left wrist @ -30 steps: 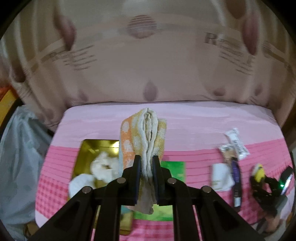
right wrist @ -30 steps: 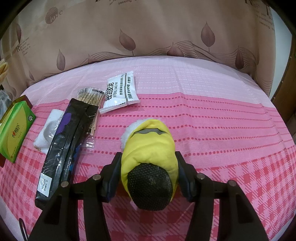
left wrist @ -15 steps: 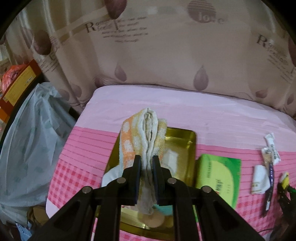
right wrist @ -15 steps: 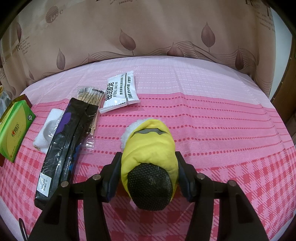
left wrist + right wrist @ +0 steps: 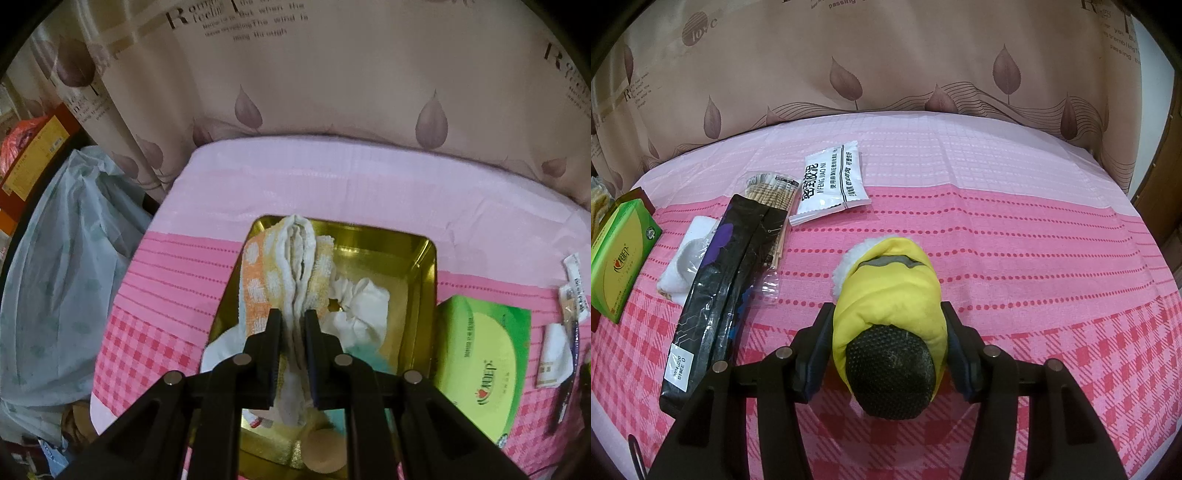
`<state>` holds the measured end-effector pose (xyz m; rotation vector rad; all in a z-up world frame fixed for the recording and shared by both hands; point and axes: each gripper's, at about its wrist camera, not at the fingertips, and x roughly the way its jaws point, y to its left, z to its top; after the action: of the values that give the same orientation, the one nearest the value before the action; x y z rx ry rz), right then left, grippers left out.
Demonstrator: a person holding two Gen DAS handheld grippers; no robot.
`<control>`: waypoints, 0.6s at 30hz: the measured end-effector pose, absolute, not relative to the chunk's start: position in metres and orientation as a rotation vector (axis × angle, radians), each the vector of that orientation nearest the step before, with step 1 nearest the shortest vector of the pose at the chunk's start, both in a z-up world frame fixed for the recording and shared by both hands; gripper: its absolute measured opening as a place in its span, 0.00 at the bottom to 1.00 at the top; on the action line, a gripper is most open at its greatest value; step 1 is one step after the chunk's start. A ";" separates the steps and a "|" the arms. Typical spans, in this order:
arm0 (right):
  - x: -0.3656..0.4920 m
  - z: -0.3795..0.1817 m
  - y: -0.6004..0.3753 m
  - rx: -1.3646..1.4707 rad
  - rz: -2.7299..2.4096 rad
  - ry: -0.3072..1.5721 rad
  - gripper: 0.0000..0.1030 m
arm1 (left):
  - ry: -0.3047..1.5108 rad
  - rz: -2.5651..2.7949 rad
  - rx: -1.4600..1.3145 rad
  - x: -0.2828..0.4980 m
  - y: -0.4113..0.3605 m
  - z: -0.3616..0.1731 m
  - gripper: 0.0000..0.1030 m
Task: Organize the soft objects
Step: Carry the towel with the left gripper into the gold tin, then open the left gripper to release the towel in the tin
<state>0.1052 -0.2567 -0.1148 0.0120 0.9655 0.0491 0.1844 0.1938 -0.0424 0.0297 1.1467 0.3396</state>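
Holding: my left gripper (image 5: 293, 325) is clamped on towel (image 5: 284, 266) above tray (image 5: 430, 280)
Right gripper (image 5: 886, 325): squeezes yellow toy (image 5: 890, 288)
Next: lower towel, release

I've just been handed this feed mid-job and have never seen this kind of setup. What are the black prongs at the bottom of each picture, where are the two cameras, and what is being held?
There is no robot: a person carries one pair of hand-held tongs in each hand. Each picture comes from a wide-angle camera on the tongs, looking forward along the two black fingers.

Left picture: the left tongs are shut on a folded orange and white towel, held over a gold tray that already holds white cloths. A green tissue box lies beside the tray.

Right picture: the right tongs grip a yellow mitten with a black dotted patch. On the pink tablecloth lie a white sachet and a long black packet.
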 end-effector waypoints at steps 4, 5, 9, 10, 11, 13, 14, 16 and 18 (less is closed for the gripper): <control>0.105 -0.115 -0.257 0.012 0.049 0.965 0.52 | 1.173 0.331 0.019 0.187 0.190 -0.057 0.15; 0.105 -0.115 -0.257 0.012 0.049 0.965 0.52 | 1.178 0.326 0.017 0.187 0.189 -0.061 0.15; 0.105 -0.115 -0.257 0.011 0.049 0.965 0.52 | 1.177 0.304 0.001 0.186 0.183 -0.065 0.18; 0.105 -0.115 -0.257 0.012 0.049 0.965 0.52 | 1.176 0.300 -0.005 0.186 0.182 -0.066 0.20; 0.105 -0.115 -0.257 0.011 0.048 0.965 0.52 | 1.172 0.291 -0.007 0.185 0.181 -0.065 0.21; 0.105 -0.115 -0.257 0.012 0.048 0.965 0.52 | 1.159 0.286 -0.006 0.183 0.178 -0.062 0.25; 0.105 -0.115 -0.257 0.012 0.048 0.965 0.52 | 1.152 0.283 -0.007 0.182 0.177 -0.059 0.27; 0.105 -0.115 -0.257 0.011 0.048 0.965 0.52 | 1.132 0.269 -0.017 0.178 0.175 -0.051 0.30; 0.105 -0.115 -0.257 0.012 0.048 0.965 0.52 | 1.113 0.258 -0.027 0.173 0.173 -0.043 0.35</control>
<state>0.1052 -0.2570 -0.1148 0.0123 0.9648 0.0484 0.1730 0.1733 -0.0433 -0.0266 1.1127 0.2581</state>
